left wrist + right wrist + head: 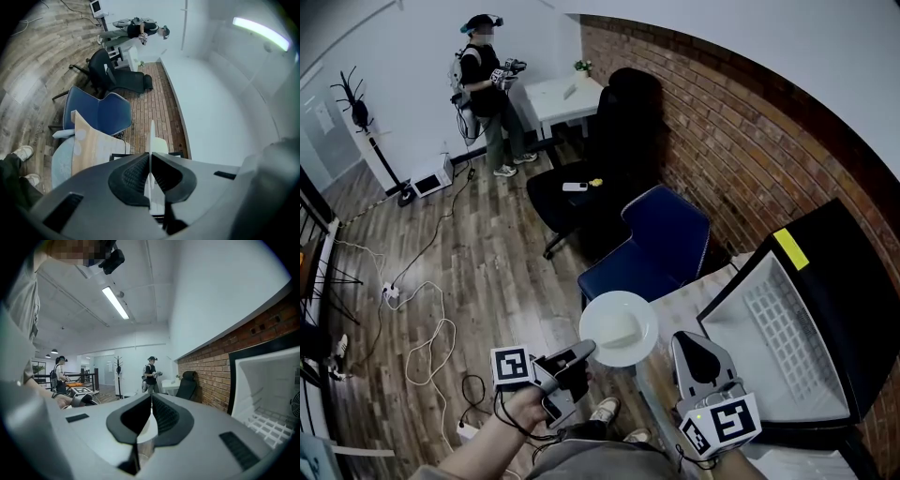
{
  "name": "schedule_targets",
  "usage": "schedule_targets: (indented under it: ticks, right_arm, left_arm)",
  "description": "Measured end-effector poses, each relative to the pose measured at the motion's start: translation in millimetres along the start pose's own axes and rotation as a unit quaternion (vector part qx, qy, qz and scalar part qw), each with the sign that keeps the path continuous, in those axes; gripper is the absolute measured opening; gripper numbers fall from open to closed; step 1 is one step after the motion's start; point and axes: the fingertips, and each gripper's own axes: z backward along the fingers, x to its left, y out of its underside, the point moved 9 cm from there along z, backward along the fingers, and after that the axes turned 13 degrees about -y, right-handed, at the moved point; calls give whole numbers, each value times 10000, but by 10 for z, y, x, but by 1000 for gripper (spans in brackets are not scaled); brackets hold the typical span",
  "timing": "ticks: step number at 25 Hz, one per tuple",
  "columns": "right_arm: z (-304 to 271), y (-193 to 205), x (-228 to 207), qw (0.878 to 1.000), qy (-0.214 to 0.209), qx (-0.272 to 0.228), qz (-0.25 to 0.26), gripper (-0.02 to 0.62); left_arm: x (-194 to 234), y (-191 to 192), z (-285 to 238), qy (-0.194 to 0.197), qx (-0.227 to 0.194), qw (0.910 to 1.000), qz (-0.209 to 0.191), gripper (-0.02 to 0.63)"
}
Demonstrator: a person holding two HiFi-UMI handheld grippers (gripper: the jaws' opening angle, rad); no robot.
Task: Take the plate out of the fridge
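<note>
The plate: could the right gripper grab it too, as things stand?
Probably yes. The plate is out in the open, pinched at one rim by the left gripper, and the right gripper sits close by its other side with nothing between. Its jaws are shut, so they would need to open first.

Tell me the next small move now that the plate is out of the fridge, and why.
Probably lower the left gripper and set the plate on the table beside the fridge. The plate is clear of the open fridge, held in the air by its rim alone; the right gripper is shut and empty.
</note>
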Motion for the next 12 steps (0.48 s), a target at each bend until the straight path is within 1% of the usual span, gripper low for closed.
schedule_targets:
  ticks: [6, 12]
  right_arm:
    - [-44, 15, -2, 10000, -63, 15, 28, 32]
    - [-21, -3, -48, 10000, -1, -2, 26, 31]
  left_arm:
    - [18, -48, 22, -47, -47, 9999, -111, 28]
    - [-14, -70, -17, -48, -35, 9999, -118, 28]
